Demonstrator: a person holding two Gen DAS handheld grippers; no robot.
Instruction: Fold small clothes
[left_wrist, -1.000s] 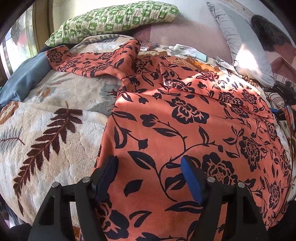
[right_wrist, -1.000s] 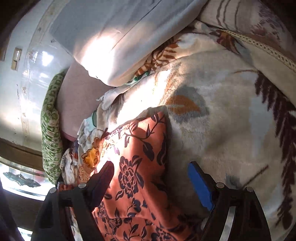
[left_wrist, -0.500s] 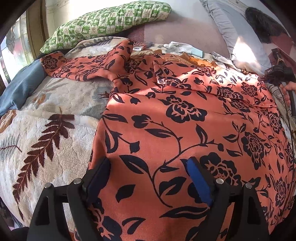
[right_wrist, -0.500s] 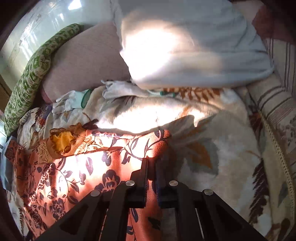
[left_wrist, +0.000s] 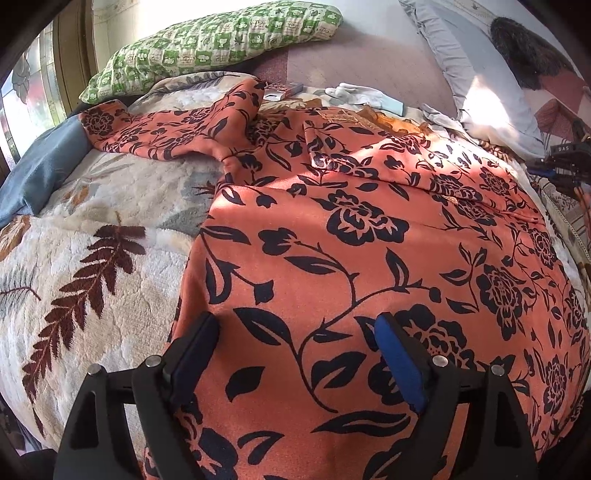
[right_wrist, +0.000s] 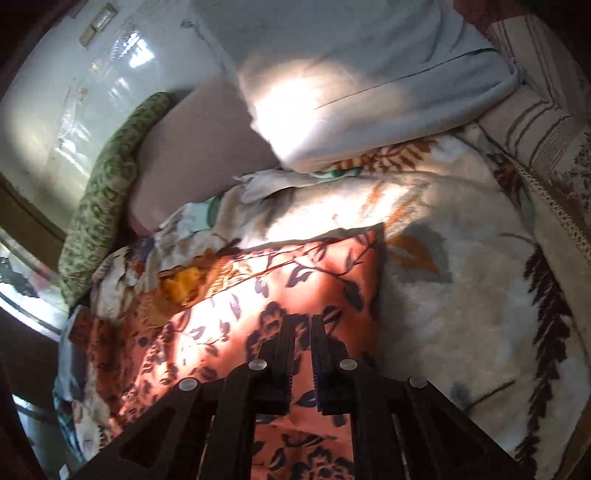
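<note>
1. Currently the orange floral garment (left_wrist: 332, 258) is lying spread across the bed's blanket (left_wrist: 92, 258), one sleeve reaching toward the head-end pillows.
2. Right gripper (right_wrist: 303, 332) is clenching the garment's side edge; lifting it evenly should be keeping the fold straight.
3. Left gripper (left_wrist: 295, 343) is hovering released over the hem, ready for pinning.

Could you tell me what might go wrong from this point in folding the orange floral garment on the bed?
1. The right gripper is shut on only a thin edge of the orange floral garment; the fabric could slip out when pulled.
2. The left gripper is open, so nothing pins the near hem, and the whole garment might drag across the fleece blanket instead of folding.
3. The far sleeve lies spread and could bunch.
</note>
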